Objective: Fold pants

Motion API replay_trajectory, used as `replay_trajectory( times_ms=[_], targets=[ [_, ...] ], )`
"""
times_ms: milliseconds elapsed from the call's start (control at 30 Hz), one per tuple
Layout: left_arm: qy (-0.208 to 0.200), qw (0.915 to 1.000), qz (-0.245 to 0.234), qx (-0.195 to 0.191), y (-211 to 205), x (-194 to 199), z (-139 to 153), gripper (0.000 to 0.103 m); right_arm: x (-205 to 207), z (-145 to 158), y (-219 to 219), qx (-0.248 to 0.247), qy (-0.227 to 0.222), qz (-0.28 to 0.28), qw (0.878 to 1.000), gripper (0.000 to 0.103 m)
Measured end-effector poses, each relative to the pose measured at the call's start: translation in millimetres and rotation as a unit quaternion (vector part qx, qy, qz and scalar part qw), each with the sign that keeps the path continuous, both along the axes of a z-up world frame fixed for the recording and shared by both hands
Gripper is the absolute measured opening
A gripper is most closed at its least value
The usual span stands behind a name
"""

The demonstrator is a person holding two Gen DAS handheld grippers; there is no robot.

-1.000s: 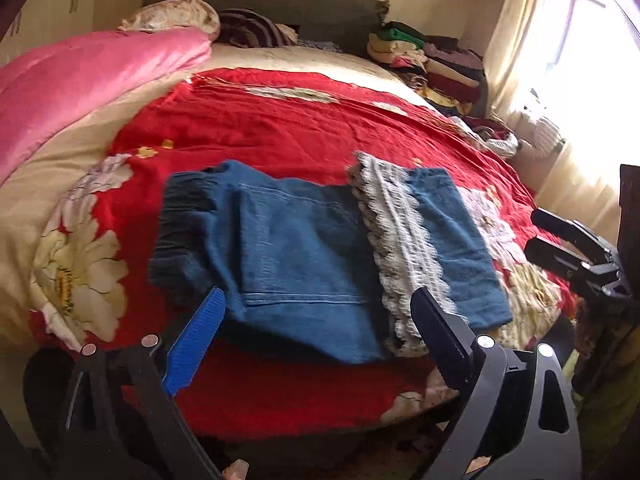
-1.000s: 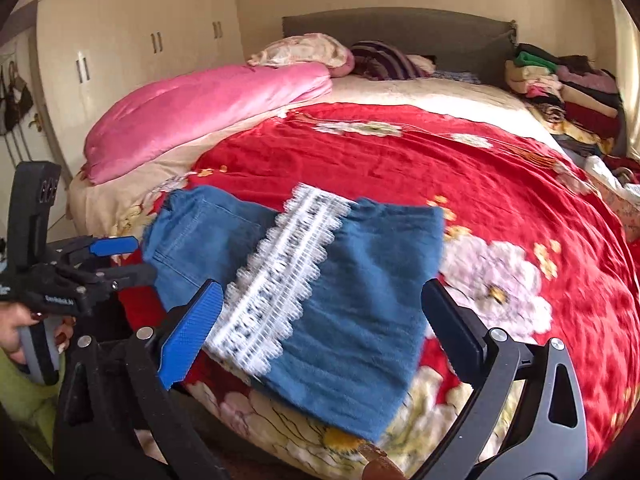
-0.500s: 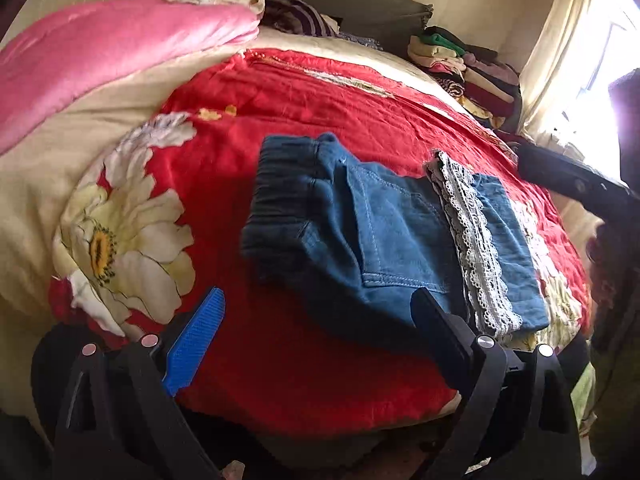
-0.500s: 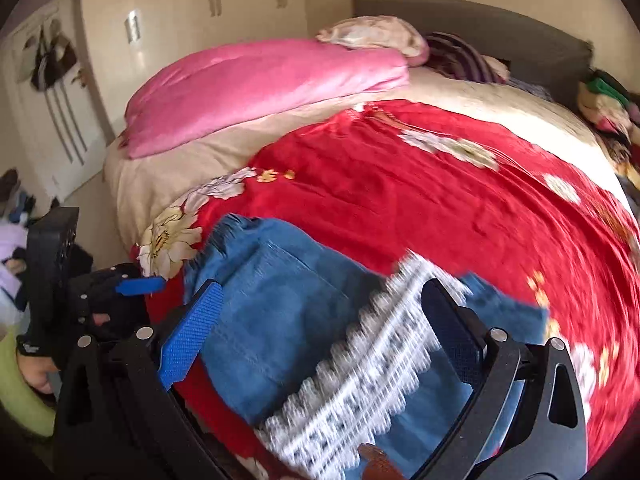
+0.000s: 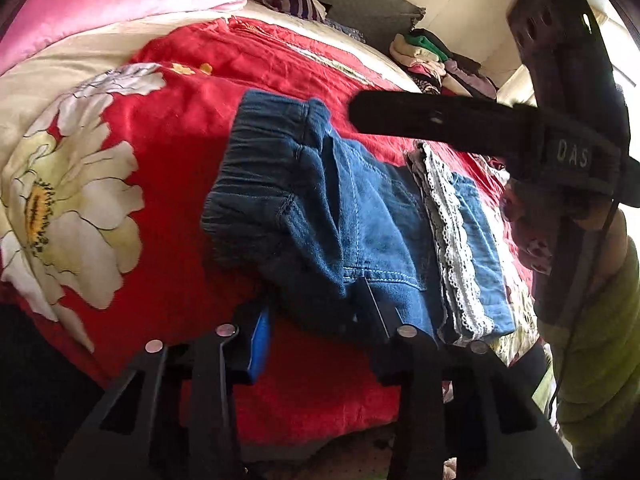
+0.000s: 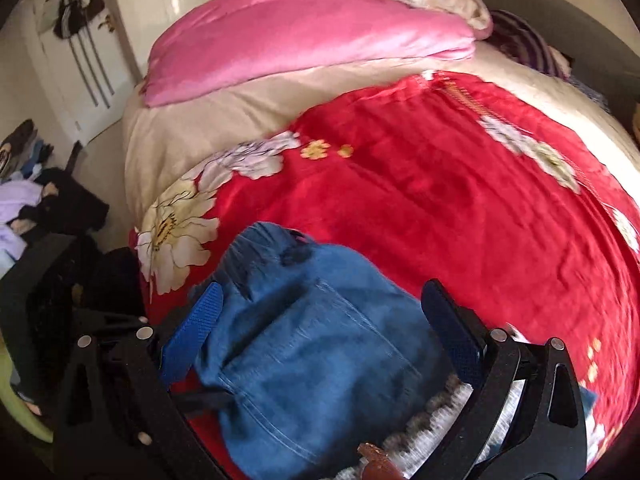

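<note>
Left wrist view: the folded blue denim pants with a white lace band (image 5: 360,216) lie on the red flowered plush blanket (image 5: 192,128) covering the bed, near its front edge. The left gripper (image 5: 316,316) sits at 6 o'clock; its jaws have just been closing and now stand narrow, with the pants' near hem between them, though whether they press it I cannot tell. Bare red blanket lies open toward 9 and 12 o'clock. The right gripper (image 5: 360,112) reaches in from 2 o'clock above the pants.

Right wrist view: the right gripper (image 6: 320,320) has its jaws wide, straddling the pants (image 6: 304,356) at 6 o'clock without pinching them. The blanket (image 6: 440,184) spreads free toward 1 o'clock; a pink satin quilt (image 6: 304,36) lies at 12 o'clock.
</note>
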State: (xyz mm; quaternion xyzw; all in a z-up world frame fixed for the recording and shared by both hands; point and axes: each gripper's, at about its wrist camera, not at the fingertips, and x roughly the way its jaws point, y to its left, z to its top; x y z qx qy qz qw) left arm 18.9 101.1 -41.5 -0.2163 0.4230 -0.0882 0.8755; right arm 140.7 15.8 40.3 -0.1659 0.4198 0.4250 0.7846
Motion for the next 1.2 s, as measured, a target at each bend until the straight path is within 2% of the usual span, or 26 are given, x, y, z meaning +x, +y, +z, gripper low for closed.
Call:
replay_trajectory(
  times_ms=[267,433,467,533,567,633,667,733,900,933,1000,1200],
  targets=[
    [0.003,0.9999,-0.002,-0.016,2.3,5.3,-7.3,0.036,7.3,-26.3,33.4,-0.027,0.023,0.04,0.999,0.094],
    [0.006,0.9997,-0.001,-0.026,6.0,6.6,-11.0,0.037,15.1,-43.3,43.6,-0.024,0.051,0.054,0.997,0.092],
    [0.006,0.9996,-0.001,-0.027,6.6,8.1,-11.4,0.037,15.9,-45.3,44.0,-0.021,0.055,0.055,0.997,0.088],
    [0.006,0.9996,0.001,-0.029,8.1,9.8,-12.5,0.037,16.9,-50.3,44.5,-0.014,0.064,0.064,0.996,0.063],
    [0.005,0.9995,0.002,-0.031,8.9,10.5,-12.8,0.038,17.0,-50.5,42.9,-0.009,0.064,0.067,0.996,0.059],
    [0.005,0.9992,0.005,-0.039,10.4,11.4,-12.3,0.039,19.1,-47.0,35.7,0.006,0.073,0.07,0.995,0.043],
    [0.006,0.999,0.005,-0.043,10.7,12.2,-11.5,0.04,19.9,-44.9,32.1,0.011,0.077,0.07,0.994,0.04],
    [0.005,0.9988,0.002,-0.049,8.6,10.9,-8.5,0.05,21.6,-37.2,20.5,0.03,0.084,0.069,0.994,0.029],
    [-0.003,0.9987,-0.008,-0.051,1.2,12.2,4.3,0.052,23.5,-13.8,-21.9,0.103,0.1,0.054,0.988,0.027],
    [-0.004,0.9985,-0.011,-0.054,-1.1,13.3,6.4,0.057,23.3,-9.3,-30.1,0.113,0.099,0.049,0.987,0.027],
    [-0.004,0.9982,-0.017,-0.058,-7.4,16.4,9.4,0.075,21.1,1.0,-51.8,0.133,0.093,0.042,0.986,0.027],
    [-0.015,0.9947,-0.067,-0.077,-46.5,36.0,24.9,0.074,16.3,19.8,-105.8,0.169,0.075,0.013,0.983,0.027]
  ],
)
